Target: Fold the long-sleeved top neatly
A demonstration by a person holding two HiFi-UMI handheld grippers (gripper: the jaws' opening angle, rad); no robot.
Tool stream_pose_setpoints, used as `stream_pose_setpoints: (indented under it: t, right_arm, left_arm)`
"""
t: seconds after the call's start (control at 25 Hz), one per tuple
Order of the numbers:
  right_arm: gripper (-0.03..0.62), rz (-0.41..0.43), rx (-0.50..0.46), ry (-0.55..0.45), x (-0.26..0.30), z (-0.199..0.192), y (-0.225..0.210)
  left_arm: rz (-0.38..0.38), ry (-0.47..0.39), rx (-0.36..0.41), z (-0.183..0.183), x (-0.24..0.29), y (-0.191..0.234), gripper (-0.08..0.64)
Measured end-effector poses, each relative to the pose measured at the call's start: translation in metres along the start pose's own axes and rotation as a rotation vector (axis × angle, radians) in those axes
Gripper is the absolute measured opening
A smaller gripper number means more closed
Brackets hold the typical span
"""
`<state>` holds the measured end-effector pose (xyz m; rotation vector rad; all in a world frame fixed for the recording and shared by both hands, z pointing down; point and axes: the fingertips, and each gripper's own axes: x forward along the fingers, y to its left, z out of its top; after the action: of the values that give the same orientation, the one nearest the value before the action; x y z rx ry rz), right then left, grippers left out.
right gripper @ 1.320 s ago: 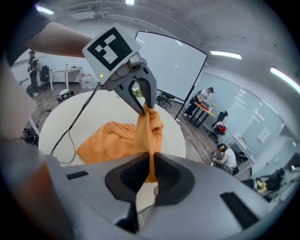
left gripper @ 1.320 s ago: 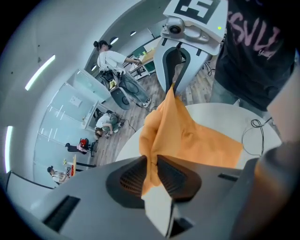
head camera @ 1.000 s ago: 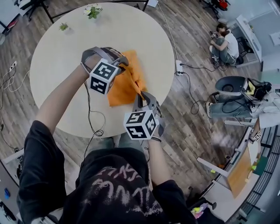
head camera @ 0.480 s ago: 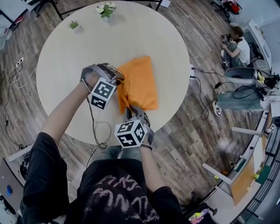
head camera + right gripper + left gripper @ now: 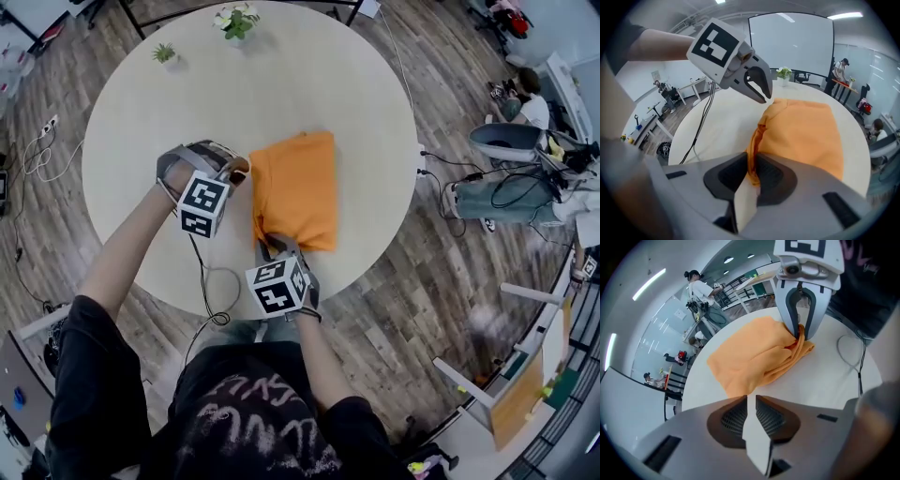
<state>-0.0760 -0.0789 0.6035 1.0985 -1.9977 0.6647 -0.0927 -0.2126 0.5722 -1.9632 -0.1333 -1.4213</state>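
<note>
The orange long-sleeved top [image 5: 298, 187] lies folded into a flat rectangle on the round cream table [image 5: 169, 112]. My right gripper [image 5: 272, 242] is at its near left corner. In the right gripper view a bunched orange fold [image 5: 754, 140] sits between the pads. Those jaws have just been opening, with the cloth still in them. My left gripper [image 5: 242, 174] is at the top's left edge. In the left gripper view its jaws stand a narrow gap apart with nothing in it, and the cloth's corner [image 5: 736, 387] ends right at the tips.
A potted flower [image 5: 236, 19] and a small plant [image 5: 165, 53] stand at the table's far rim. A black cable [image 5: 211, 281] loops over the near edge by my arms. A person [image 5: 530, 103] sits on the floor to the right, next to chairs and gear.
Both grippers have come down towards the table and the near edge. The top, which hung lifted and bunched between them, now lies flat. The left jaws no longer have cloth in them.
</note>
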Motion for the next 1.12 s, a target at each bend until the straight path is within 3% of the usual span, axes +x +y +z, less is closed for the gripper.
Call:
stream_pose_setpoints:
  t: [0.12,0.24,0.36,0.52,0.72,0.88,1.12]
  right_arm:
    - [0.07,0.017,-0.003,0.0,0.001,-0.005,0.008]
    - [0.069,0.036,0.006,-0.019,-0.004,-0.008,0.018]
    - [0.057,0.034,0.051,-0.065,-0.014,-0.005,0.019]
    - [0.048,0.028,0.084,-0.071,-0.025,-0.011,0.014]
    - [0.017,-0.041,0.127,-0.107,-0.05,-0.025,-0.001]
    - [0.006,-0.098,0.162,-0.158,-0.076,-0.025,-0.014]
    - [0.006,-0.17,0.15,-0.262,-0.114,0.0,-0.024]
  left_arm:
    - [0.054,-0.027,-0.022,0.01,-0.02,0.01,0.045]
    - [0.077,-0.094,-0.012,0.047,-0.027,0.011,0.041]
    - [0.06,-0.112,0.036,0.073,-0.018,0.003,0.041]
    - [0.006,-0.075,0.077,0.071,-0.006,-0.017,0.028]
    - [0.003,-0.04,-0.006,0.06,-0.015,-0.03,0.021]
    - [0.077,-0.059,-0.164,0.061,-0.051,-0.025,0.018]
    - [0.201,-0.082,-0.287,0.053,-0.113,-0.015,0.012]
